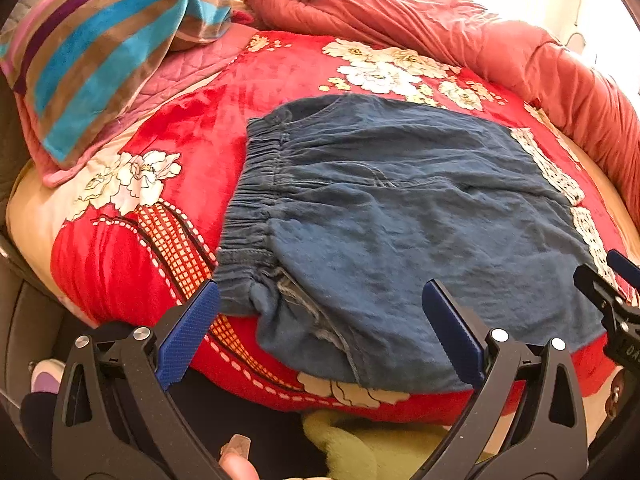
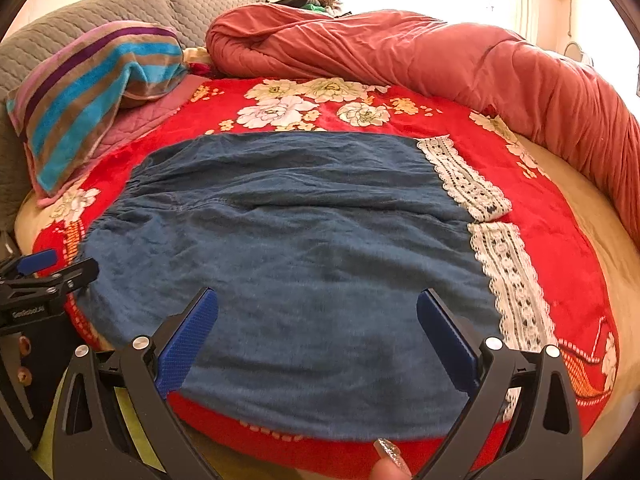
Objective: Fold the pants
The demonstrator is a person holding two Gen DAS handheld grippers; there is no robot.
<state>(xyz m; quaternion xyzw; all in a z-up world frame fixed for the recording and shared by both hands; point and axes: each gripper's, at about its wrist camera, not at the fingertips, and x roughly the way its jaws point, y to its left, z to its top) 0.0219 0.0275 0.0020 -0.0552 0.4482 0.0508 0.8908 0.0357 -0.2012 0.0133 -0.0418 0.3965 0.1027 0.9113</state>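
Note:
Blue denim pants [image 1: 392, 208] with an elastic waistband [image 1: 248, 200] on the left and white lace cuffs [image 1: 552, 168] on the right lie flat on a red floral blanket [image 1: 192, 128]. In the right wrist view the pants [image 2: 304, 248] fill the middle, with the lace cuffs [image 2: 500, 240] at right. My left gripper [image 1: 320, 328] is open and empty over the near waistband corner. My right gripper [image 2: 318, 332] is open and empty over the pants' near edge. The right gripper shows at the edge of the left wrist view [image 1: 612, 296], and the left gripper at the edge of the right wrist view [image 2: 44, 276].
A striped towel [image 1: 108, 44] lies on a pink quilted pillow [image 1: 192, 68] at the back left. A rolled red-orange duvet [image 2: 420, 56] curves along the back and right. A grey quilted headboard [image 2: 80, 20] stands behind. A yellow-green cloth [image 1: 360, 444] hangs below the near bed edge.

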